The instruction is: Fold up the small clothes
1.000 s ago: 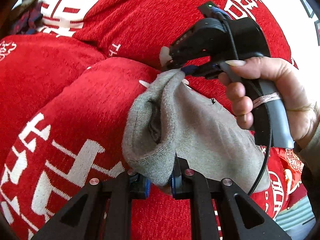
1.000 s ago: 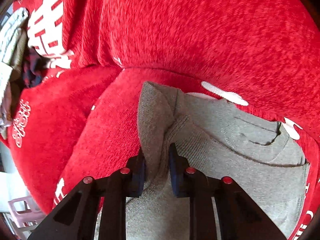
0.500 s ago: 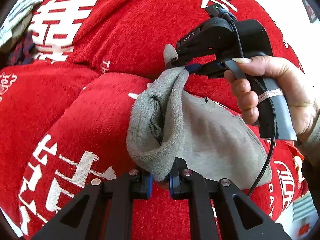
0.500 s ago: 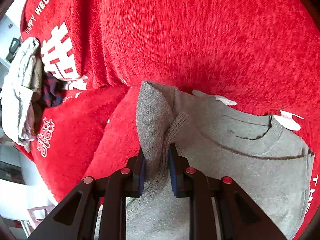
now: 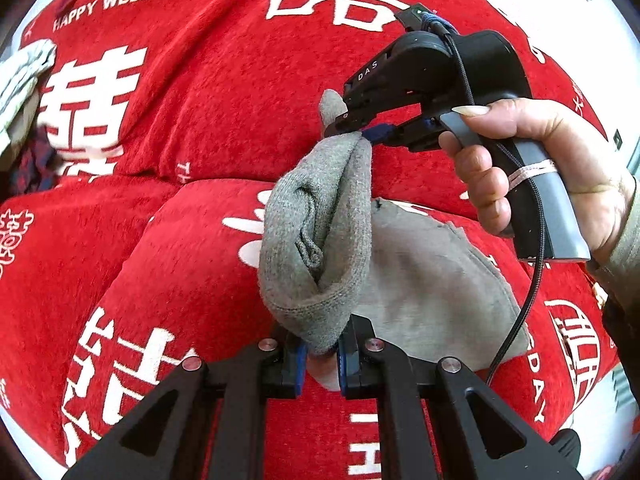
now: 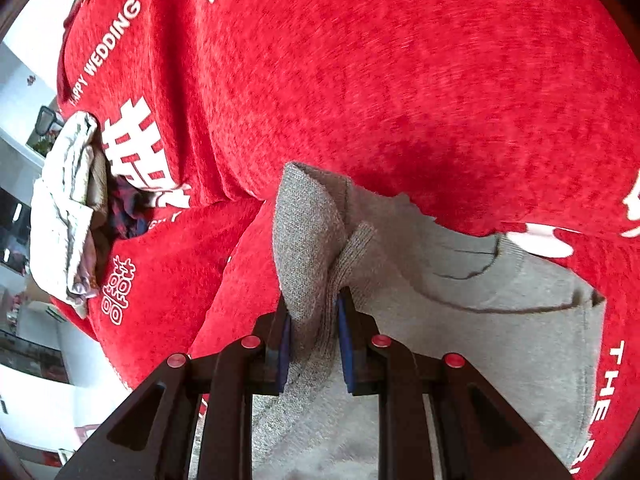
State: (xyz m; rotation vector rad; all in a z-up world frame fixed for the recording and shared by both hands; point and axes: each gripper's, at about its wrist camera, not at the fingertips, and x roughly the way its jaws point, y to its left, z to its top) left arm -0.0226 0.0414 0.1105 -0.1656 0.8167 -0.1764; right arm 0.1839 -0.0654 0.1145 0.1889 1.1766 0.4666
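Note:
A small grey knit garment (image 5: 420, 280) lies on a red sofa cover, its left edge lifted and rolled over. My left gripper (image 5: 322, 354) is shut on the near end of that lifted edge. My right gripper (image 5: 360, 130), held in a hand, is shut on the far end of the same edge. In the right wrist view the right gripper (image 6: 314, 338) pinches a fold of the grey garment (image 6: 500, 320), and the rest lies flat to the right with its neckline showing.
The red sofa cover (image 5: 180, 128) with white wedding lettering fills both views, with a seam between seat and backrest. A pile of pale and dark clothes (image 6: 68, 208) lies at the sofa's left end, also in the left wrist view (image 5: 20, 80).
Both grippers have lifted the garment's left edge higher off the seat and drawn it further over the flat part. Both grips stay shut on the cloth.

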